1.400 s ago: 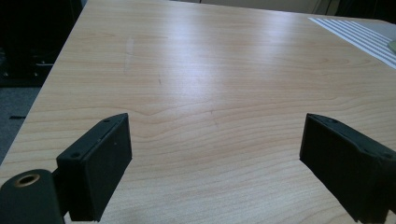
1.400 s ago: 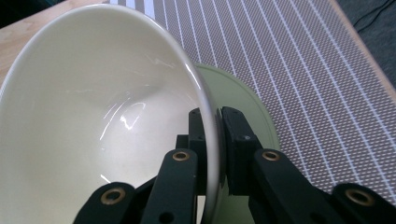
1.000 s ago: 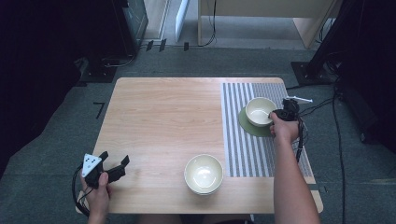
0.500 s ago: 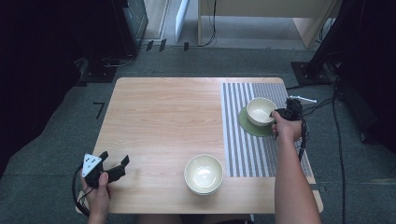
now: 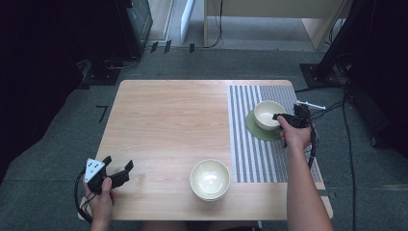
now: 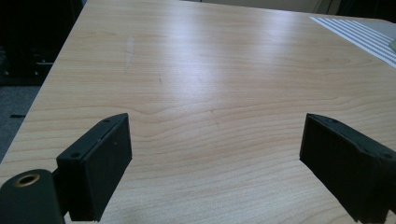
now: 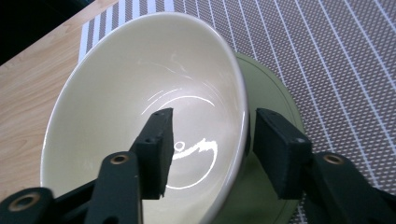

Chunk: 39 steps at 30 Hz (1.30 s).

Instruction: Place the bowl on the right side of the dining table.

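Your right gripper (image 7: 210,149) straddles the rim of the cream bowl (image 5: 268,113); its fingers (image 7: 156,149) have just been opening and now stand spread, one inside the wall, one outside, neither pressing. The bowl sits on the green saucer (image 5: 255,130) on the striped mat (image 5: 250,159), at 2 o'clock on the tabletop (image 5: 168,125). Withdraw straight back towards 5 o'clock, lifting clear of the rim so as not to tip it; your left gripper (image 5: 115,171) rests at 8 o'clock, fingers spread on nothing; a second bowl (image 5: 209,179) waits at 6 o'clock.
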Motion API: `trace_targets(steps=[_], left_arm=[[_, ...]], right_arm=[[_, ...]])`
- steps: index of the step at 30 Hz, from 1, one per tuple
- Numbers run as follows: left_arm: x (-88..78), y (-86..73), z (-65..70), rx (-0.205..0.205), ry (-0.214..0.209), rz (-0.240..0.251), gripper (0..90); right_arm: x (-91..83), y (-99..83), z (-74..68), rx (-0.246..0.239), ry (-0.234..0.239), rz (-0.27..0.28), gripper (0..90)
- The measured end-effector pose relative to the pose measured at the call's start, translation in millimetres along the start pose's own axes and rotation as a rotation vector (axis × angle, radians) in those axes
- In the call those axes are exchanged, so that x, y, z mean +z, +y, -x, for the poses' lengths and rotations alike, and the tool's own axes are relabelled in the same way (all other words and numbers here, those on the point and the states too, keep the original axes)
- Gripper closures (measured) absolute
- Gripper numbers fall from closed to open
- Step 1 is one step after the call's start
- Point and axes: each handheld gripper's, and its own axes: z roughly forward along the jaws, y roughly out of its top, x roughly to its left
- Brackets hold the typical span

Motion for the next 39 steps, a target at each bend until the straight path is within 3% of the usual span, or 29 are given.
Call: trace_targets(steps=[5, 9, 18, 25, 30, 39], left_arm=[[0.2, 0.0, 0.2, 0.000, 0.001, 0.000, 9.0], [0.2, 0.0, 0.2, 0.001, 0.001, -0.001, 9.1], [0.2, 0.0, 0.2, 0.000, 0.001, -0.001, 9.0], [0.2, -0.1, 0.3, 0.001, 0.002, -0.001, 9.1], [0.2, -0.2, 0.6, 0.002, 0.002, -0.001, 9.1], [0.0, -0.2, 0.5, 0.000, 0.003, 0.000, 9.1]], right_arm=[[-4.0, -1.7, -2.3, -0.027, 0.016, 0.037, 37.6], [-6.8, -2.5, -4.0, -0.054, -0.012, 0.050, 31.2], [-13.6, -5.4, -5.7, -0.093, -0.049, 0.048, 29.3], [-19.1, -13.5, -6.9, -0.135, -0.049, 0.052, 27.4], [-23.7, -20.3, -9.1, -0.165, -0.040, 0.089, 24.2], [-35.9, -33.1, -12.3, -0.215, -0.040, 0.178, 9.8]])
